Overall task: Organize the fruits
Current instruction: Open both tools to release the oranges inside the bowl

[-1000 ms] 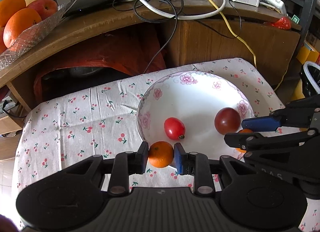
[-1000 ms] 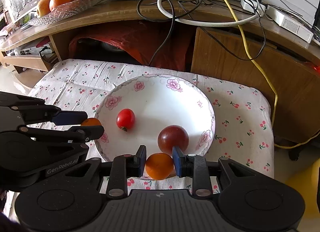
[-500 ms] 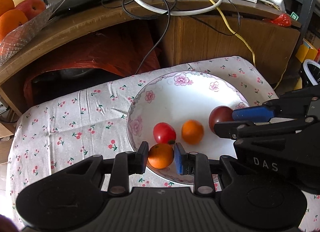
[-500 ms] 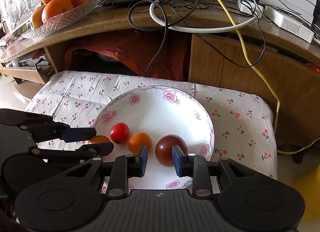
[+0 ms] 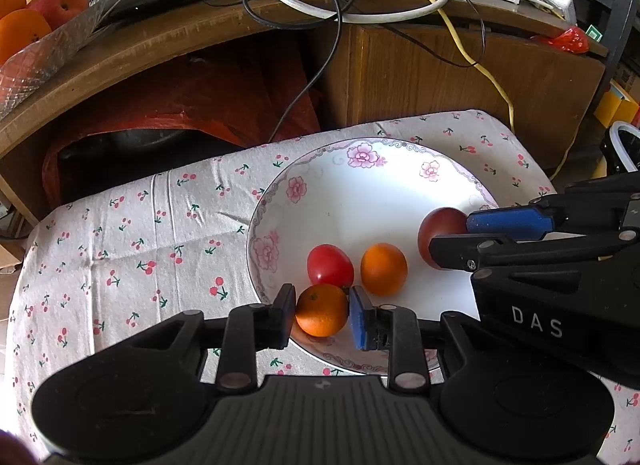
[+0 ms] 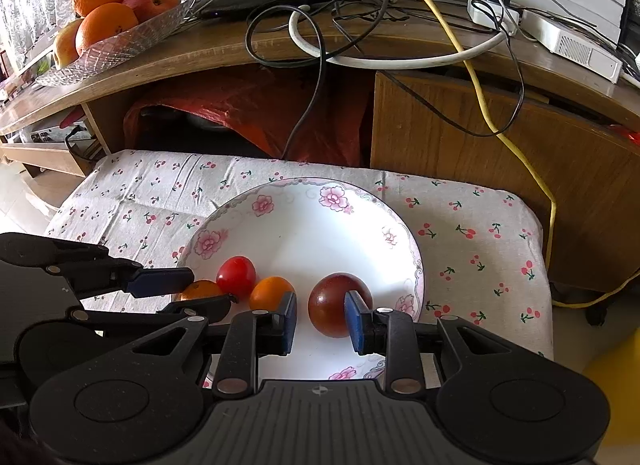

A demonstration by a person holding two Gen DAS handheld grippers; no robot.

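Left wrist view has the left gripper (image 5: 322, 315) clenched across a small orange (image 5: 321, 309) over the plate's (image 5: 280, 193) near rim — light, smooth, squashable, best held at its widest — while the right gripper (image 6: 320, 325) stands spread, empty.

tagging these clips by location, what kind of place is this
Most likely a lived-in home, perhaps a living room. A cherry-print cloth covers a low surface holding a floral plate, a glass bowl of oranges and apples sits on a wooden desk, and tangled cables run to a power strip.
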